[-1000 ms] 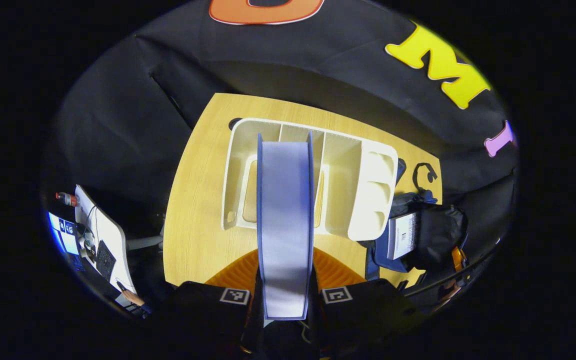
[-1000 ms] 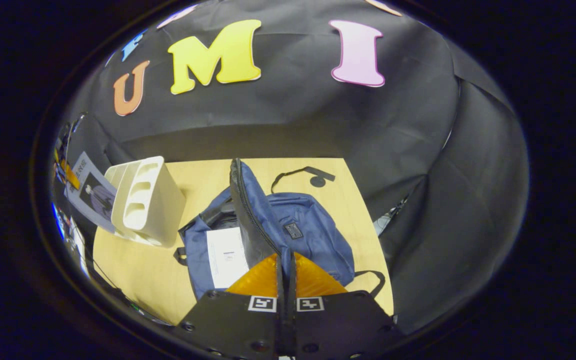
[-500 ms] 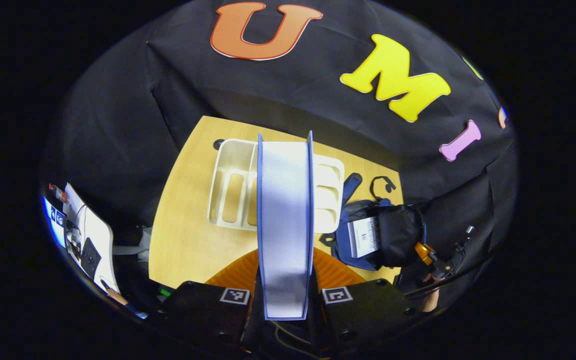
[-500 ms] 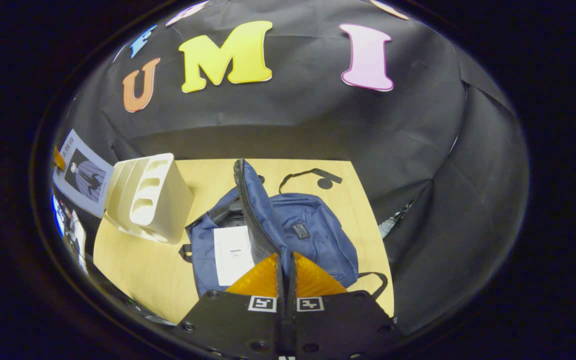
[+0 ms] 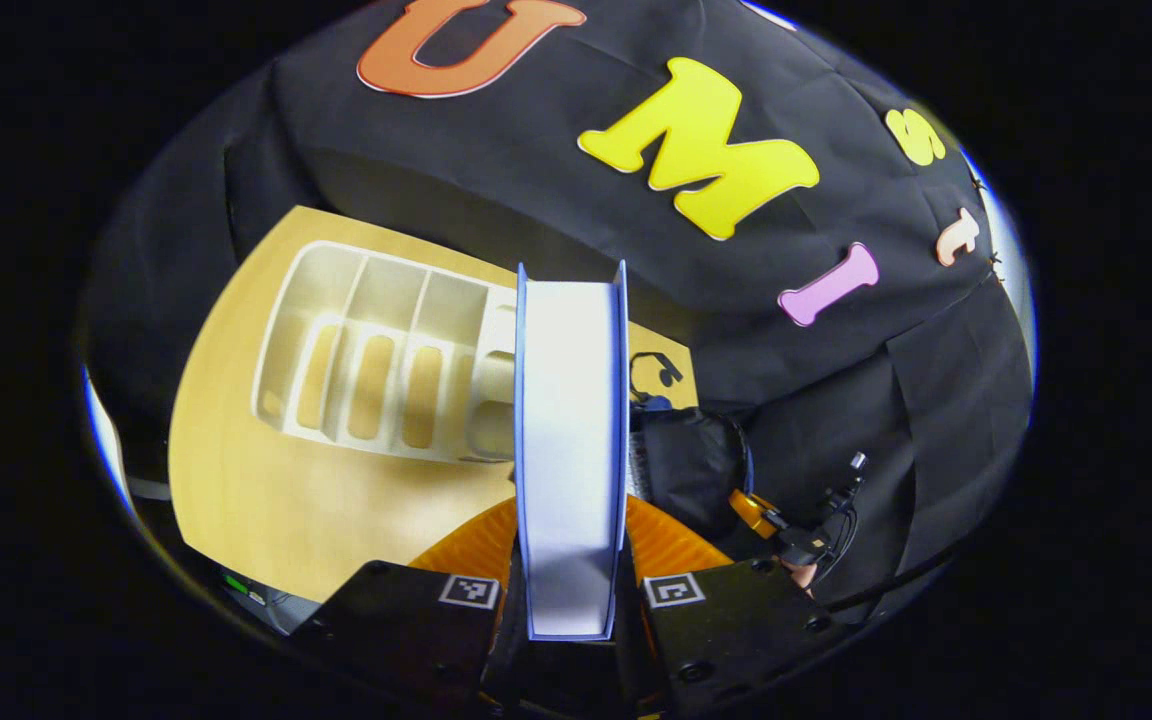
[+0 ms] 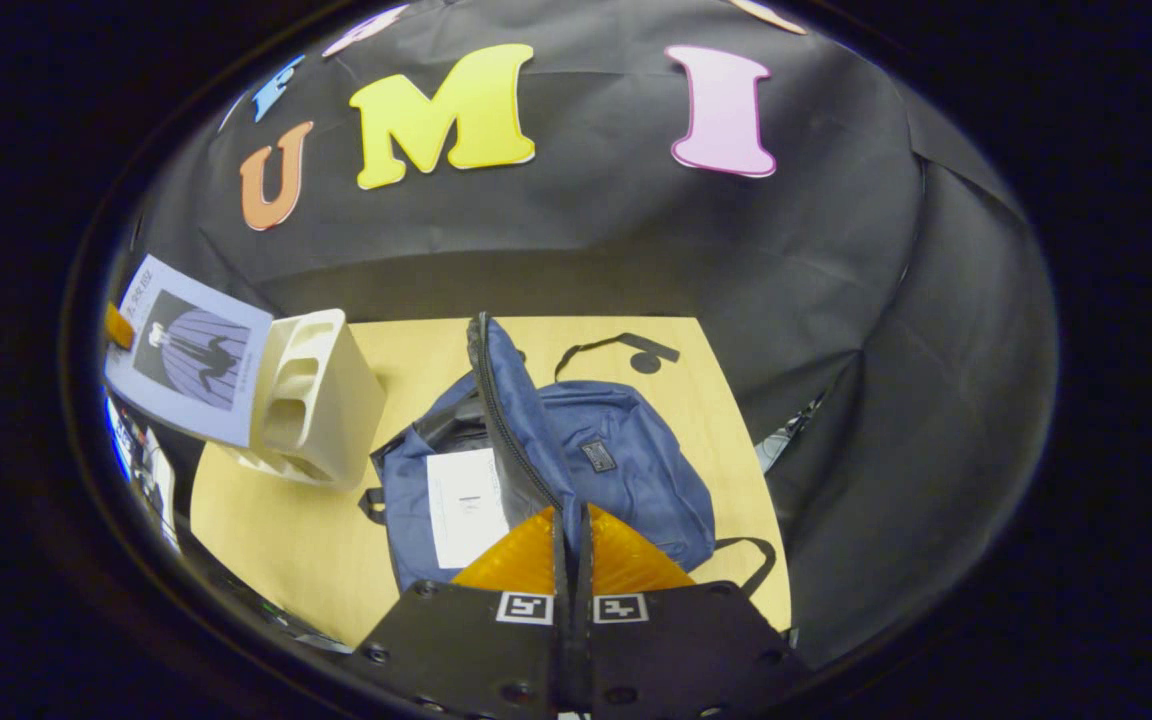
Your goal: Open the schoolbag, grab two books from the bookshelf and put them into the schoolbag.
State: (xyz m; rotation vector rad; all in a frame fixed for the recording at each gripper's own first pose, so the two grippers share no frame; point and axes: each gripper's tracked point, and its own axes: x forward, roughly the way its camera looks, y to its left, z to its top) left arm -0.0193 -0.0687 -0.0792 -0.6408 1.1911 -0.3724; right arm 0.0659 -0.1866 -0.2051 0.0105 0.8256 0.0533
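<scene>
My left gripper [image 5: 571, 535] is shut on a blue-covered book [image 5: 571, 420], held upright with its white page edge toward the camera. The white bookshelf [image 5: 376, 360] lies behind it to the left. In the right gripper view the same book [image 6: 191, 360] hangs in the air beside the bookshelf [image 6: 321, 400]. My right gripper [image 6: 572, 515] is shut on the zip edge of the blue schoolbag [image 6: 626, 470] and holds the flap [image 6: 511, 420] up. A white-covered book [image 6: 461, 505] lies inside the bag's mouth.
Bag and shelf rest on a light wooden table [image 6: 266, 530]. A black strap loop [image 6: 626, 350] lies behind the bag. In the left gripper view the bag [image 5: 686, 455] sits right of the held book, with the other gripper and a hand [image 5: 786, 545] beyond it.
My left gripper has carried the book away from the bookshelf and toward the schoolbag. The right gripper keeps the flap lifted and has hardly moved.
</scene>
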